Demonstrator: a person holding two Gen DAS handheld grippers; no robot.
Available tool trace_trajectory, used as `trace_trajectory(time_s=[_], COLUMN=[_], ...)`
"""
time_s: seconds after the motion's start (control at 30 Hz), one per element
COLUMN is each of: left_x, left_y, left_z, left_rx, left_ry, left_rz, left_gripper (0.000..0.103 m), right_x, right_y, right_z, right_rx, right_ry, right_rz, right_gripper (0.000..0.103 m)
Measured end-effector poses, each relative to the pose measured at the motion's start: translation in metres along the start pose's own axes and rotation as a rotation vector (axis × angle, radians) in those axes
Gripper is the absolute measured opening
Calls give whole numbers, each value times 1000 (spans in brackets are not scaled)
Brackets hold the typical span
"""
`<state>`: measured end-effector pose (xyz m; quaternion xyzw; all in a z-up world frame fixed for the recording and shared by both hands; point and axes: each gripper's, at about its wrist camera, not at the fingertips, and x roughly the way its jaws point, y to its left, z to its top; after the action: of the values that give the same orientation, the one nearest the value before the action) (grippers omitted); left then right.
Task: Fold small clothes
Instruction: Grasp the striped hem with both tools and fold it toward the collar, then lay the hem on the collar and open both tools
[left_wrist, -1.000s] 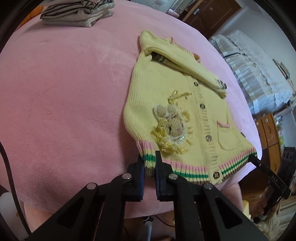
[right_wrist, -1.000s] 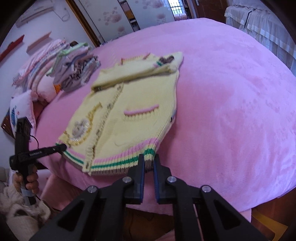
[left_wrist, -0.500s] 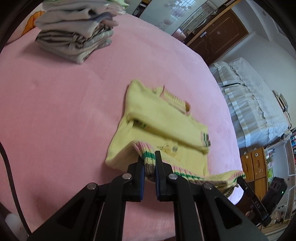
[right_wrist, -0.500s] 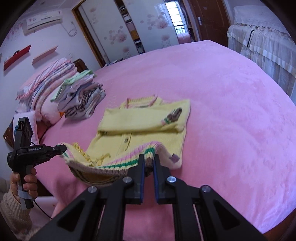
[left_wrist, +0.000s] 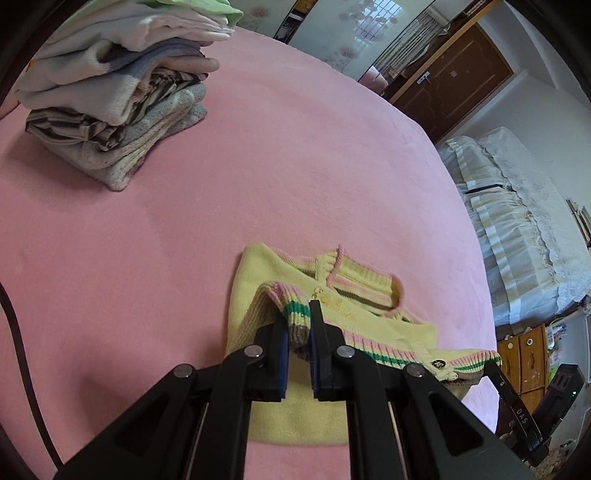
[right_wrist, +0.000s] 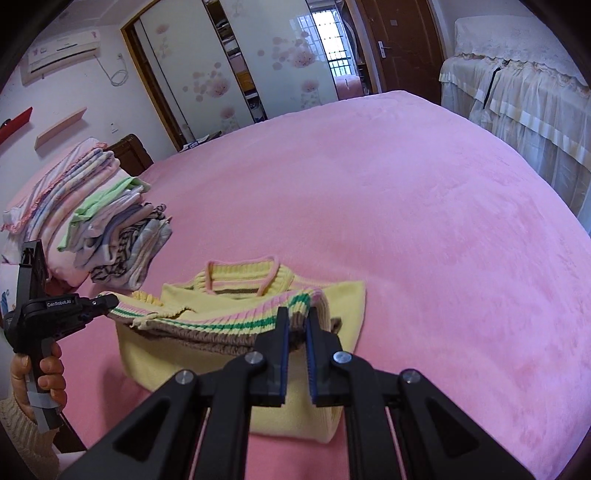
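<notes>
The left gripper (left_wrist: 298, 332) has its jaws clamped on one corner of the striped hem (left_wrist: 295, 314) of a yellow knitted cardigan (left_wrist: 295, 417), the pink, green and brown ribbing bunched between the blue pads. The right gripper (right_wrist: 295, 334) is pinched on the opposite corner of the same hem, with the ribbed band caught between its pads as well. Between the two grips the hem hangs as a slack band lifted off the lower layer of the garment, and it lies close to the pink-edged collar (right_wrist: 242, 275), so the cardigan is doubled over on itself with its plain yellow back showing underneath. A brass-coloured button (left_wrist: 438, 363) shows on the hem near the right gripper's tip in the left wrist view. The cardigan rests on a pink fleece bedspread (right_wrist: 424, 221), near the edge closest to both cameras. In the right wrist view a hand (right_wrist: 35, 373) in a cream knitted cuff holds the black handle of the left gripper at the left edge. Well apart from the cardigan, toward the head of the bed, sits a stack of folded clothes (left_wrist: 114, 88) in grey, white, striped and green fabrics, with a folded pastel blanket (right_wrist: 62, 184) beside it. Beyond the bed stand floral sliding doors (right_wrist: 236, 70), a brown wooden door (left_wrist: 454, 88) and a piece of furniture under a white lace cover (right_wrist: 517, 85).
</notes>
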<state>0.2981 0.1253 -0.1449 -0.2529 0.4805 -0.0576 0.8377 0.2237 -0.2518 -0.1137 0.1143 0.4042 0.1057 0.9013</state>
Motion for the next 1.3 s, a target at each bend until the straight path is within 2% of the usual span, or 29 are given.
trace_trajectory(time_s=[0.13, 0.43, 0.7, 1.03, 1.13, 1.2, 1.3], left_x=[25, 56, 80, 105, 105, 103, 96], left_y=[0, -2, 6, 10, 7, 7, 6], left_z=[14, 35, 43, 46, 47, 48, 49], left_rx=[-15, -37, -75, -68, -42, -34, -15], left_ry=[13, 27, 48, 100, 112, 117, 117], left_rz=[10, 24, 41, 43, 40, 31, 24], left_gripper=[7, 7, 7, 8, 13, 15, 17], right_x=[25, 63, 92, 119, 117, 113, 103], right_y=[-7, -22, -25, -24, -23, -22, -23], right_z=[9, 20, 32, 33, 35, 36, 40], right_rx=[11, 49, 50, 35, 31, 29, 44], right_ry=[18, 52, 82, 144, 140, 125, 96], right_rz=[-13, -26, -39, -76, -85, -99, -86], right_gripper=[7, 7, 7, 9, 15, 28, 34])
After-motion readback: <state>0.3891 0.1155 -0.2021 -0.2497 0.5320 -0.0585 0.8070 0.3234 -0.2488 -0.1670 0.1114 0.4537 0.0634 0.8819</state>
